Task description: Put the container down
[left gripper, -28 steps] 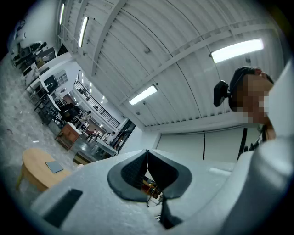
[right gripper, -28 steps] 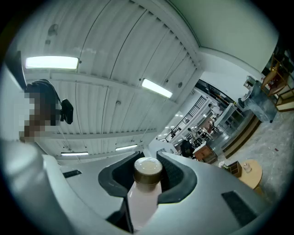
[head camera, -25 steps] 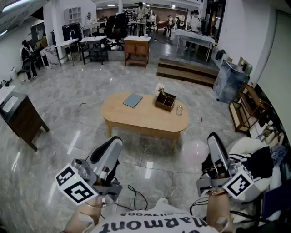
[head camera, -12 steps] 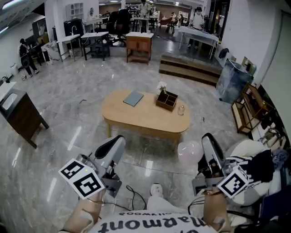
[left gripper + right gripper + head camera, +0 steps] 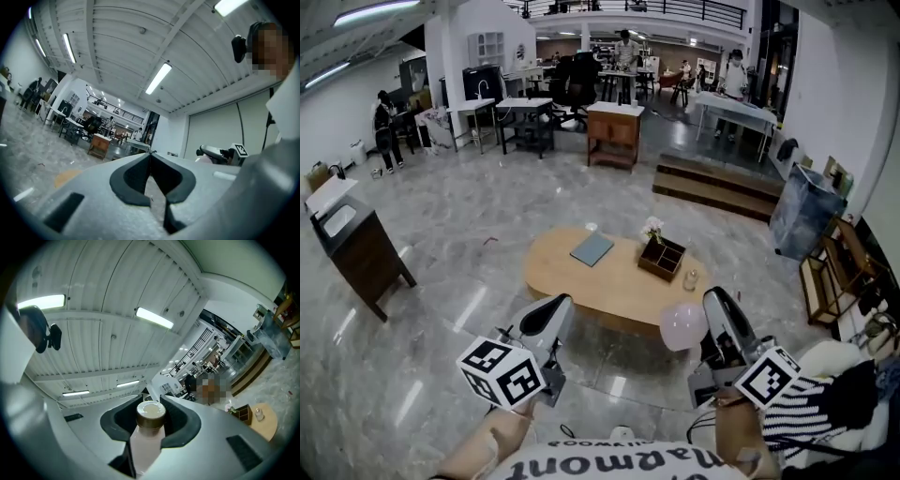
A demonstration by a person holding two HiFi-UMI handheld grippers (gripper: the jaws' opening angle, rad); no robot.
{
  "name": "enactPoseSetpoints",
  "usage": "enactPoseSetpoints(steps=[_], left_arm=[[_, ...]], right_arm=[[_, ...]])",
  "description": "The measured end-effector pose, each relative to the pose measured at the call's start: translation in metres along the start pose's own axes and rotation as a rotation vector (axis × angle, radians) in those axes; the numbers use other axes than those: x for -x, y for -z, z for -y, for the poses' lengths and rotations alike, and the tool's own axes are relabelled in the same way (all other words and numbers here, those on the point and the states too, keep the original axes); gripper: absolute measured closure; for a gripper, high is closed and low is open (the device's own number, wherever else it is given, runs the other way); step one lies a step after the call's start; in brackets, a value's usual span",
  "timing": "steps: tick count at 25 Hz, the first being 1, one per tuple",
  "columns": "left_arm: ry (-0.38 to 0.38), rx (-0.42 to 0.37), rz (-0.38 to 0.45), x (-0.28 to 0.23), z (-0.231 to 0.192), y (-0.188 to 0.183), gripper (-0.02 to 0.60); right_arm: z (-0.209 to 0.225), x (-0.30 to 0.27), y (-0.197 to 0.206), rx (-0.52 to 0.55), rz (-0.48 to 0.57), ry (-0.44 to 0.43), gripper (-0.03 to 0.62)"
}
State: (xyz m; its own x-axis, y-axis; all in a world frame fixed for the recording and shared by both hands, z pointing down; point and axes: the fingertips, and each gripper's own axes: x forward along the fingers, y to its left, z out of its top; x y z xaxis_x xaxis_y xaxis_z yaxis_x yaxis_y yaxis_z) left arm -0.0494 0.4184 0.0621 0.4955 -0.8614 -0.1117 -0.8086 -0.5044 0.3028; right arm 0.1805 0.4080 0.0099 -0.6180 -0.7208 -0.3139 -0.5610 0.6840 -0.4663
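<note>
Since the earlier frame both grippers have come forward with me. The oval table (image 5: 581, 286) now sits closer ahead of the fingertips and fills more of the head view. The view itself has lifted, so more of the far room shows.

- Left gripper (image 5: 555, 309): its marker cube (image 5: 502, 372) has rolled and shifted right since 1 second back. In its own view the left gripper (image 5: 150, 155) has both jaws together at the tips, with nothing between them.
- Right gripper (image 5: 713, 302): same grip as before. The container (image 5: 682, 325), a pale pink bottle, is clamped between the 2 pads (image 5: 180, 425). Its brown cap pokes up past them in the right gripper view (image 5: 151, 414). The jaws stand partly apart, stopped by the bottle's body.
- The container is carried in the air, just short of the table's near edge and not touching it.
- Beyond the right fingers, on the table: a wooden caddy (image 5: 663, 258) holding flowers, a small glass jar (image 5: 690, 279) beside it, and a grey-blue notebook (image 5: 592, 248) further left.
</note>
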Motion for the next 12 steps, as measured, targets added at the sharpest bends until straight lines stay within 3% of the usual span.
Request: enactPoseSetpoints(steps=[4, 12], left_arm=[[-0.051, 0.0, -0.004, -0.037, -0.009, 0.008, 0.566], [-0.061, -0.009, 0.026, -0.097, -0.009, 0.026, 0.566]], right_arm=[[0.039, -0.029, -0.003, 0.035, -0.059, 0.011, 0.479], [0.113, -0.067, -0.01, 0.023, -0.125, -0.02, 0.48]])
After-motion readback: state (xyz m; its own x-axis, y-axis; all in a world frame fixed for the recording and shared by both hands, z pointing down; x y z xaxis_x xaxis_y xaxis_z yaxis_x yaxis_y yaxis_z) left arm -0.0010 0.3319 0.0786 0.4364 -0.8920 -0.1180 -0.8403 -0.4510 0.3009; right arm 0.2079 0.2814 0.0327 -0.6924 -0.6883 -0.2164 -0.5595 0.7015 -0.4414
